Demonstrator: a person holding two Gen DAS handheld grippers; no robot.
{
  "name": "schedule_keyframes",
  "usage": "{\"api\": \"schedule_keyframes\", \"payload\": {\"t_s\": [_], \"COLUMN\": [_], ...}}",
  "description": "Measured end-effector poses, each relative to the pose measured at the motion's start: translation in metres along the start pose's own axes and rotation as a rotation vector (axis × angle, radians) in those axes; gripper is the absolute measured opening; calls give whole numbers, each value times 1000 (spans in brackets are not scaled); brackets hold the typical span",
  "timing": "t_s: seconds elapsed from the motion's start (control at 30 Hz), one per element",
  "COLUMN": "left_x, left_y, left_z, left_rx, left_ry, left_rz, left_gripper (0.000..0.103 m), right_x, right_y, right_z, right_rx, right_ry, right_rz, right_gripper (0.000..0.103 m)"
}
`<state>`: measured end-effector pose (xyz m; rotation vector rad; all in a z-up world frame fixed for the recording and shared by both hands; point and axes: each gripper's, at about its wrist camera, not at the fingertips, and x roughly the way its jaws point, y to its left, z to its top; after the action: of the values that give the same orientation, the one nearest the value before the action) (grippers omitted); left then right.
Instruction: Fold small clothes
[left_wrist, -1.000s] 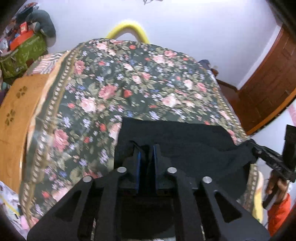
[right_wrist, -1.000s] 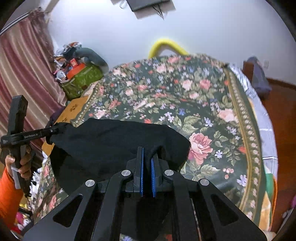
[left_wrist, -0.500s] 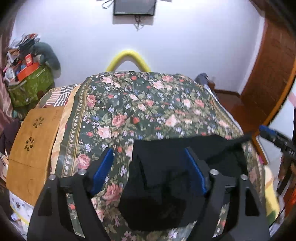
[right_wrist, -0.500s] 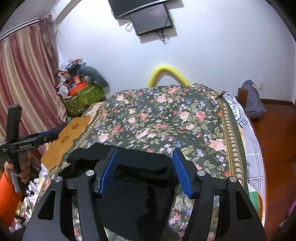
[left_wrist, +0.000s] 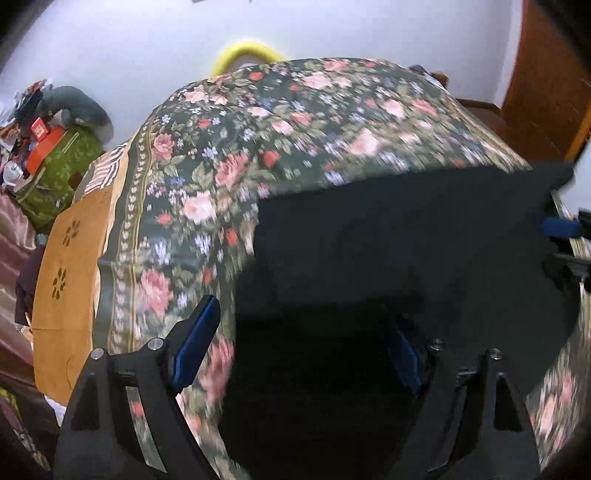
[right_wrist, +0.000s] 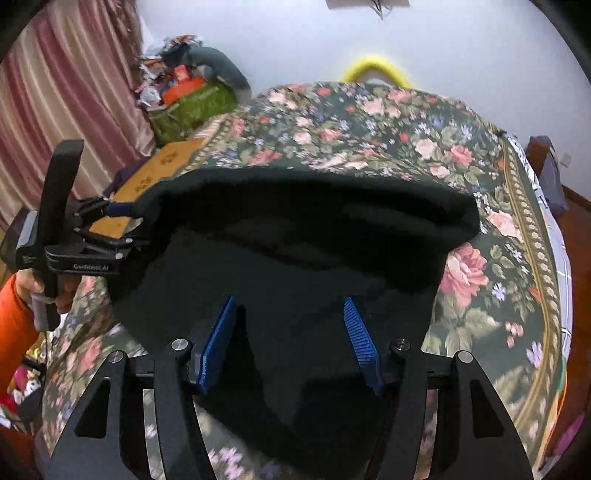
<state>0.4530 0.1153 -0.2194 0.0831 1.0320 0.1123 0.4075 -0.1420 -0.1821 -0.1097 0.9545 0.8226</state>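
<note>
1. Evidently, the black garment (right_wrist: 314, 251) was laid flat on the floral bedspread (right_wrist: 480, 155), probably so a fold could be made.
2. Both the left gripper (left_wrist: 299, 347) and the right gripper (right_wrist: 291, 336) were held above it, jaws spread apart, nothing clamped.
3. A soft, matte, limp cloth was shown, its far edge rounded.

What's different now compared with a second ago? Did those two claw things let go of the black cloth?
Yes. Both the left gripper and the right gripper were clamped on the black garment a second ago; their jaws now stand wide open, and it lies released on the floral bedspread. The bed and room clutter look unchanged.
</note>
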Motion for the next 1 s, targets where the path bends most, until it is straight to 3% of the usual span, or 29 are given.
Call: {"api": "schedule_keyframes", "payload": {"t_s": [0.17,0.2,0.33,0.43,0.53,0.63,0.83,1.0], "left_x": [-12,-17,-38,-43,-41,-32,2,23], "left_y": [25,33,49,52,50,48,49,51], "left_z": [39,42,28,10,-11,-29,-42,-37], "left_rx": [-118,-151,-205,-187,-159,-155,-245,-339], "left_ry": [-96,-111,-147,-116,-62,-14,90,120], "left_rz": [116,111,31,-11,-55,-89,-201,-352], "left_gripper": [84,84,84,85,86,86,86,86], "right_x": [-15,-22,-43,-52,-53,-46,-23,-9], "right_y": [-24,-27,-23,-19,-17,-22,-39,-52], "right_z": [23,24,15,4,-10,-23,-42,-38], "right_rx": [107,122,107,91,75,86,162,250], "right_ry": [-136,-172,-204,-189,-166,-130,-62,-85], "right_rz": [-127,-147,-160,-164,-159,-162,-140,-64], "right_gripper": [56,56,57,70,74,75,75,75]}}
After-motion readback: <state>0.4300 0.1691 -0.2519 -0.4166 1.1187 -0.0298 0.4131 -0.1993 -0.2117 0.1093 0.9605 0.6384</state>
